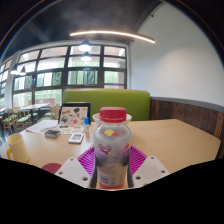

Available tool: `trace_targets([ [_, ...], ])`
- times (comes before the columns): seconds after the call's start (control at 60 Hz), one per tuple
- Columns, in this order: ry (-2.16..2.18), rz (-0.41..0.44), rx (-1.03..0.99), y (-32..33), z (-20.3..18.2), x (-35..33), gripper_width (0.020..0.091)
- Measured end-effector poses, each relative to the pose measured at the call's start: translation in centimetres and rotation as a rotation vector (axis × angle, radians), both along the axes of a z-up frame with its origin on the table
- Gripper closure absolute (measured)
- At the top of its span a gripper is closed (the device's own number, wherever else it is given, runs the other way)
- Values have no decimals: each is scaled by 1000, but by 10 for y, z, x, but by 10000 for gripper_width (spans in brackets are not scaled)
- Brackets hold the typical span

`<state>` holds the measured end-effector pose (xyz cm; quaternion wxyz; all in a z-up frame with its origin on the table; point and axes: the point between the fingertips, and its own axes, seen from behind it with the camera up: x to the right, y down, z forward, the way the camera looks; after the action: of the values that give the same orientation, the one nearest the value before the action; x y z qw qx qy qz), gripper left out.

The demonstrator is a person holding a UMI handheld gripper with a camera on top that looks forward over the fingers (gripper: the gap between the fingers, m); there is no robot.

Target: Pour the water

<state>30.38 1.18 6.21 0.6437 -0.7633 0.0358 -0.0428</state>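
A clear plastic bottle [113, 148] with a red cap and a pink-and-white label stands upright between my gripper's fingers [113, 164]. Both magenta pads [136, 160] press against its sides, so the gripper is shut on it. The bottle's lower part looks reddish; its base is hidden at the bottom of the view. It is held above a light wooden table [170, 140].
On the table beyond the bottle, to the left, lie a colourful board or tablet [73, 115], a small card [76, 138] and papers [43, 127]. A green booth back [120, 100] stands behind the table, with large windows beyond it.
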Motion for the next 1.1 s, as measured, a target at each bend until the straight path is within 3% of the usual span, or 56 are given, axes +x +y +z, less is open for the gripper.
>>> trace_targets([
  [0.067, 6, -4, 3, -1, 0, 1, 738],
  [0.25, -136, -44, -34, -14, 7, 3, 738],
  [0.633, -1117, 43, -27, -19, 110, -136, 740],
  [0.783, -1591, 109, -104, -7, 91, -189, 740],
  [0.883, -1915, 85, -137, -12, 86, -202, 737],
  [0.95, -2053, 113, -145, -4, 77, -210, 738],
  [1.1, -2216, 76, -76, -6, 100, -231, 732],
])
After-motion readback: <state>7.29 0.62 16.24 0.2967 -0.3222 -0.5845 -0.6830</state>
